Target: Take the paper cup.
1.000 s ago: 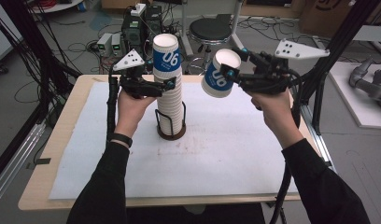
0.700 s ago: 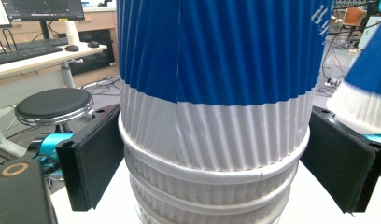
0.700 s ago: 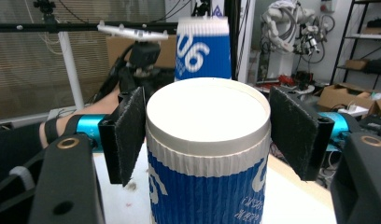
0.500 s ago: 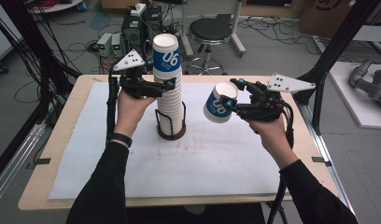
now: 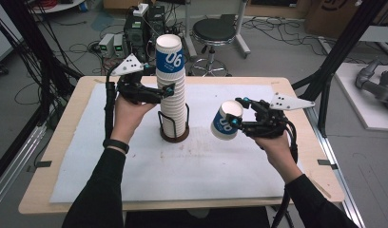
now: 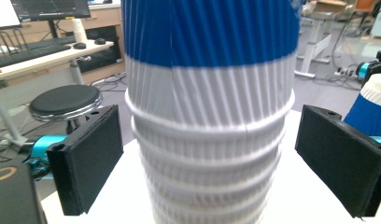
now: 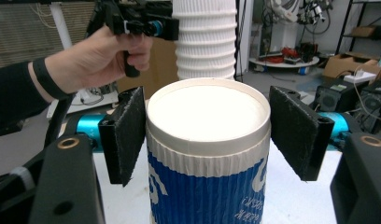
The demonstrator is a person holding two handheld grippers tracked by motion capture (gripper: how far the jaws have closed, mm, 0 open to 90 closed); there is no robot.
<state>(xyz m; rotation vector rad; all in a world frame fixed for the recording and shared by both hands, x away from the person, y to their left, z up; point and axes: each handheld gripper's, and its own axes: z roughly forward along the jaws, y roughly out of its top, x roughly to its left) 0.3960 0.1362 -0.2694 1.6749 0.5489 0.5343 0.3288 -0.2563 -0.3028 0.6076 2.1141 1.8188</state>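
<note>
High view: left tool (image 5: 169, 90) straddles the cup stack (image 5: 172, 95) standing in its holder mid-table; right tool (image 5: 236, 121) carries a single cup (image 5: 225, 121) to the stack's right, above the table (image 5: 63, 142).
Left gripper view: jaws spread, gaps either side of stack (image 6: 212, 116).
Right gripper view: jaws flank cup (image 7: 207, 154); left pad touching, right apart.

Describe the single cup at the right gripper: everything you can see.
The single cup is ribbed paper, by the look of it: blue band with white "06" print, white rim, white inside, empty. In the high view it tilts, mouth up and toward the cup stack, apart from it, over the white mat. The right gripper straddles it just below the rim; one pad seems to touch, the other shows a gap, so the grip is unclear.
</note>
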